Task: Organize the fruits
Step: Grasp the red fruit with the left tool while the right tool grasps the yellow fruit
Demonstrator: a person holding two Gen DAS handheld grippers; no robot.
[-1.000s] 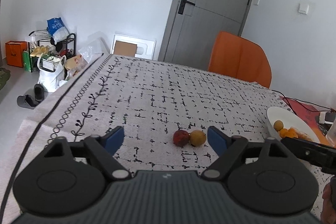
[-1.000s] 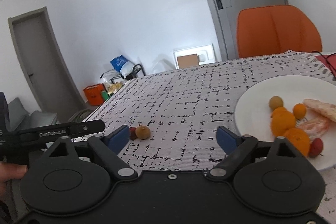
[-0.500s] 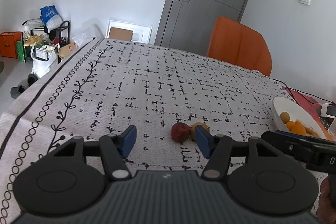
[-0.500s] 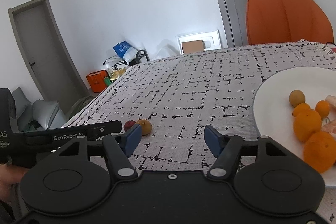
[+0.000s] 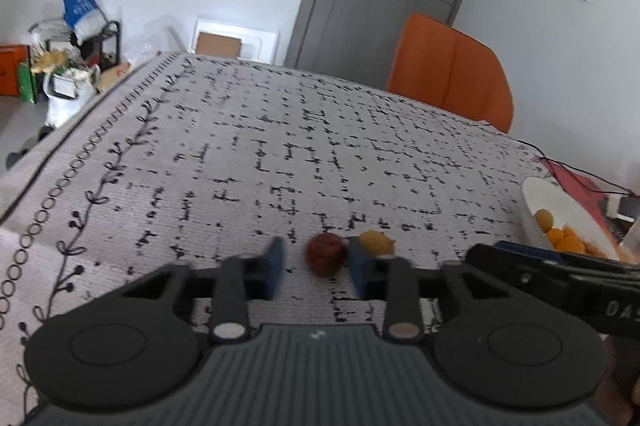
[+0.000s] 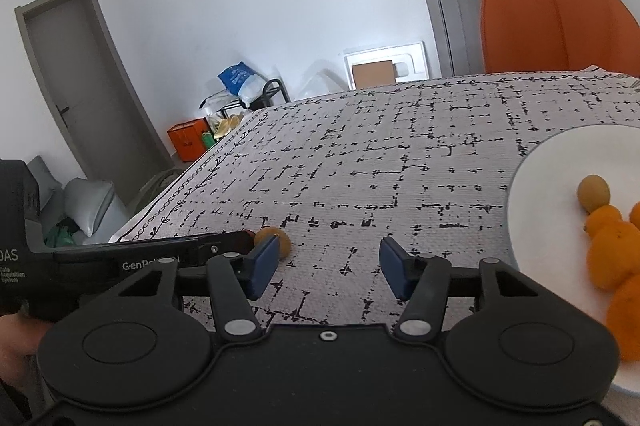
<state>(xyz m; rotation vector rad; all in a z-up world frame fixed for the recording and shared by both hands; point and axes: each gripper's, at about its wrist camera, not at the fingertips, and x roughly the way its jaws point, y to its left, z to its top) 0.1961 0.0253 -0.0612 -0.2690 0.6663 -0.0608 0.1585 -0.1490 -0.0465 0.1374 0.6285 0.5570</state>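
Risk: left gripper (image 5: 316, 268), jaws spread around red fruit (image 5: 326, 253), may nudge yellow fruit (image 5: 376, 243) (touching, three o'clock); right gripper (image 6: 326, 266) gapes empty.

right gripper (image 6: 326, 264) hovering over patterned worktop (image 6: 400, 162), jaws standing apart; yellow fruit (image 6: 274, 240) lying beside left gripper (image 6: 168, 252); white plate (image 6: 548, 186) carrying oranges (image 6: 612, 254).
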